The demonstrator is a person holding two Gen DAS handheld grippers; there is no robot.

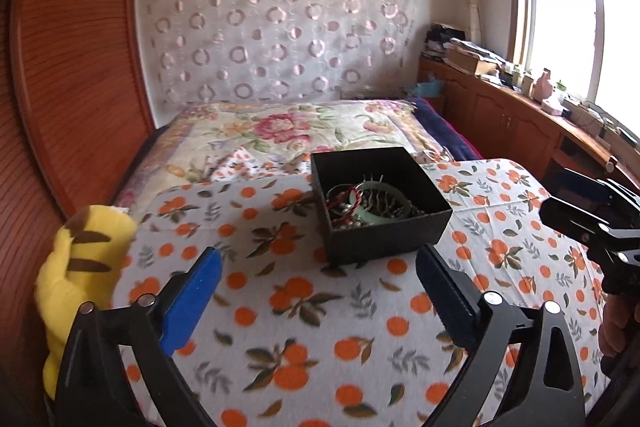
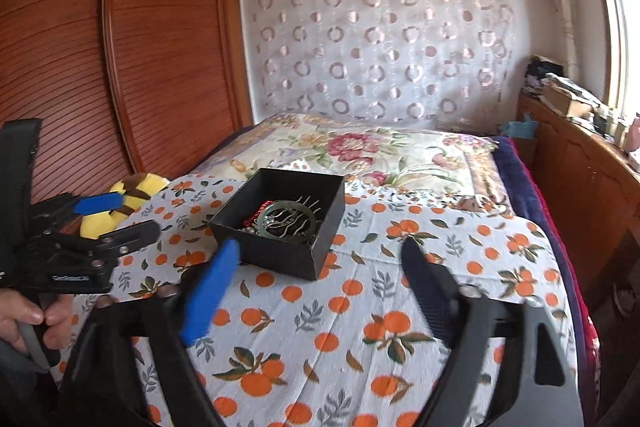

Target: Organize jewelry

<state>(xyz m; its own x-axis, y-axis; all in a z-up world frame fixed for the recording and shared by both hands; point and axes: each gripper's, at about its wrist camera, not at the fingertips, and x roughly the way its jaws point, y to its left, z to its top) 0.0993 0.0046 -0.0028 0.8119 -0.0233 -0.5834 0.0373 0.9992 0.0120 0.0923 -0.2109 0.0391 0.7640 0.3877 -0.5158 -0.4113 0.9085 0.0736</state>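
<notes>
Task progress: judged near completion; all jewellery that shows lies inside the black box (image 1: 380,205), none seen loose on the cloth; whether a lid or further sorting is left cannot be told
Box location: centre of the left wrist view, upper centre-left of the right wrist view, resting on the orange-print cloth (image 1: 304,311)
Box make: square, matte black, stiff straight walls, open top
Contents: pale green bangle (image 2: 286,217), smooth and round; red cord loop (image 1: 344,198); silver beads and thin wavy metal pins (image 2: 298,215), piled together and tangled
Left gripper (image 1: 318,291): fingers spread wide apart, holding nothing, poised just short of the box; one pad bright blue and ribbed, the other dark
Right gripper (image 2: 320,291): fingers apart, empty, near the box's front corner; slightly blurred
Cloth: soft fabric, white ground, orange fruit and leaf print, faint fold lines
Other: yellow plush toy (image 1: 80,267), fuzzy, brown stripes, lower left of the left wrist view at the cloth's edge
</notes>
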